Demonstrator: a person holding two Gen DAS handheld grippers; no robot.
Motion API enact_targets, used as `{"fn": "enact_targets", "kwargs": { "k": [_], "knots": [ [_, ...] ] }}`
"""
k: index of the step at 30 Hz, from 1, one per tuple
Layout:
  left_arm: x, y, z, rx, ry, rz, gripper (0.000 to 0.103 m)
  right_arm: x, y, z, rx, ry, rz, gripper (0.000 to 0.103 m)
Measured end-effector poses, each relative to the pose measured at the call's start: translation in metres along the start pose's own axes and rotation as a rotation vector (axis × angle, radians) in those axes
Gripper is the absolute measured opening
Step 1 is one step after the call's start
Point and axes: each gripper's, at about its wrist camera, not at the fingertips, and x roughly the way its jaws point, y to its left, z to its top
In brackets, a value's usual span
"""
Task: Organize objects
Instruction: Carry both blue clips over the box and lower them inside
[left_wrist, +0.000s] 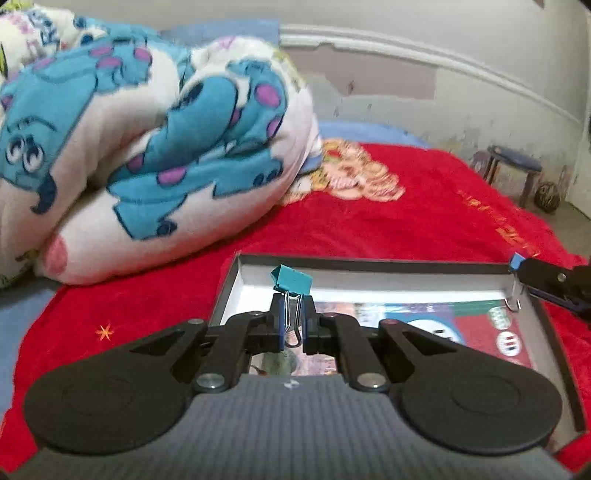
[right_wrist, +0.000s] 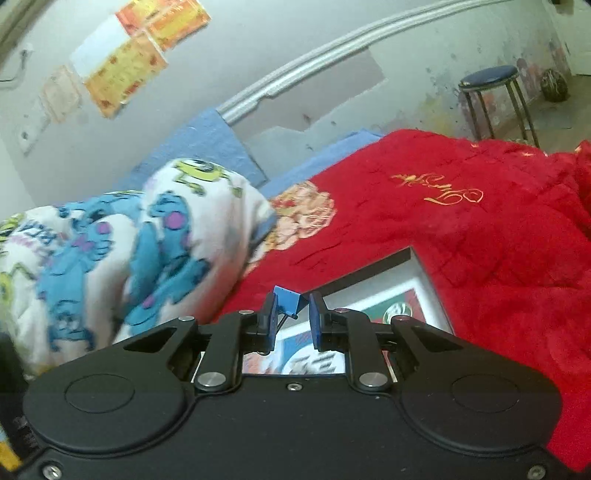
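A shallow grey box (left_wrist: 413, 266) with a printed picture on its floor lies on the red blanket (left_wrist: 406, 225). My left gripper (left_wrist: 293, 321) is shut on the wire handles of a teal binder clip (left_wrist: 291, 281), held above the box's near left part. My right gripper (right_wrist: 291, 317) holds a blue binder clip (right_wrist: 290, 302) between its fingers, which stand a little apart; the clip leans on the left finger. That gripper's tip (left_wrist: 546, 280) shows in the left wrist view at the box's far right corner (right_wrist: 413, 258), with the clip's blue edge (left_wrist: 516, 261) and wire loop below it.
A rolled white and blue cartoon blanket (left_wrist: 147, 147) lies left of the box on the bed. A blue mattress edge (right_wrist: 207, 147) and a peeling wall stand behind. A round stool (right_wrist: 491, 79) and a ball (right_wrist: 554, 85) are on the floor at the far right.
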Motion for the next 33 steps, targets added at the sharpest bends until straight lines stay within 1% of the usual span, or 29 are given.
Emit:
{"fn": "enact_targets", "kwargs": {
  "k": [3,5,7,10,13,18,21,23,28,30,31,32,33],
  "knots": [
    [0.013,0.001,-0.01,0.023,0.018,0.02,0.01,0.031,-0.008,-0.006,-0.005,0.034,-0.041,0.018],
    [0.02,0.002,-0.013,0.019,0.032,0.027,0.01,0.042,-0.012,-0.014,-0.01,0.056,-0.068,0.018],
    [0.024,0.003,-0.014,0.011,0.038,0.024,0.01,0.05,-0.017,-0.019,0.005,0.076,-0.071,0.018],
    [0.024,0.004,-0.017,0.005,0.038,0.014,0.01,0.053,-0.016,-0.025,-0.02,0.082,-0.098,0.018],
    [0.026,0.006,-0.018,-0.01,0.048,0.009,0.011,0.05,-0.013,-0.029,-0.029,0.086,-0.104,0.018],
    [0.028,0.002,-0.02,0.011,0.051,0.013,0.011,0.051,-0.009,-0.034,-0.051,0.097,-0.119,0.018],
    [0.031,-0.002,-0.023,0.028,0.056,0.023,0.011,0.056,-0.013,-0.037,-0.026,0.126,-0.135,0.018],
    [0.033,-0.003,-0.025,0.039,0.057,0.031,0.011,0.057,-0.015,-0.039,-0.019,0.129,-0.137,0.018],
    [0.034,-0.003,-0.027,0.03,0.062,0.022,0.013,0.058,-0.019,-0.041,-0.001,0.136,-0.134,0.018],
    [0.034,-0.002,-0.027,0.021,0.062,0.032,0.018,0.057,-0.022,-0.04,0.024,0.131,-0.122,0.019],
    [0.033,-0.002,-0.027,0.015,0.062,0.033,0.024,0.057,-0.025,-0.041,0.044,0.128,-0.111,0.021],
    [0.032,-0.001,-0.027,0.01,0.06,0.032,0.031,0.055,-0.029,-0.041,0.072,0.121,-0.093,0.022],
    [0.03,0.0,-0.026,0.013,0.058,0.033,0.042,0.054,-0.031,-0.042,0.091,0.115,-0.085,0.027]
  ]
}}
